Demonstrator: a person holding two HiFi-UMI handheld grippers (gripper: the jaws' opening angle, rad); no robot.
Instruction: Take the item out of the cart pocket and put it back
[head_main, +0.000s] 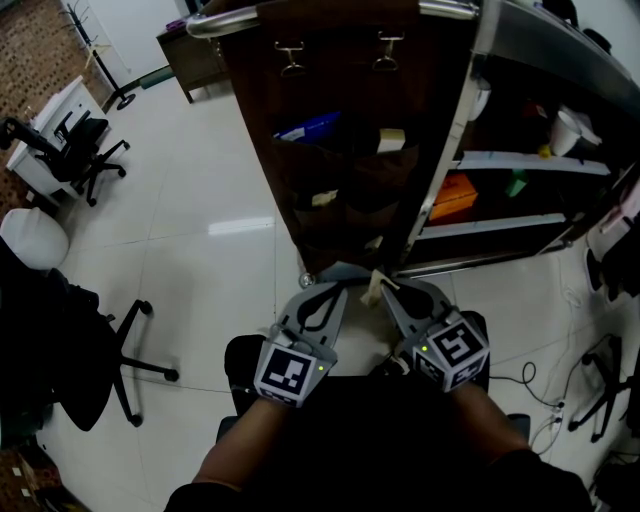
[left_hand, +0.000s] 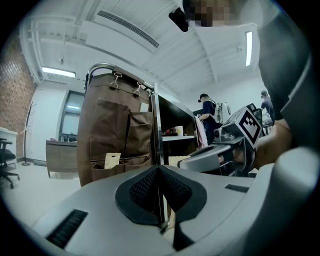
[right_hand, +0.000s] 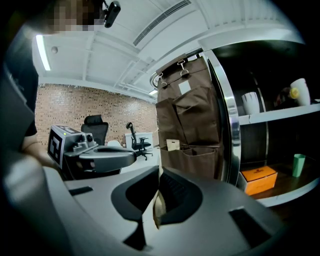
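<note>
Your right gripper (head_main: 386, 286) is clamped shut on a thin, flat tan paper packet (head_main: 376, 291), its jaws pressing the packet's edge between them; the packet is out of the cart pocket, held in the air in front of the dark brown fabric pocket organiser (head_main: 330, 160) and not touching it; your left gripper (head_main: 333, 288) has its jaws together on nothing and sits just beside the right one; the organiser hangs by two metal clips (head_main: 291, 58) from the cart's chrome rail (head_main: 240, 18); a tan card (right_hand: 173, 145) stands in one lower pocket; a blue flat item (head_main: 310, 127) sits in an upper pocket.
</note>
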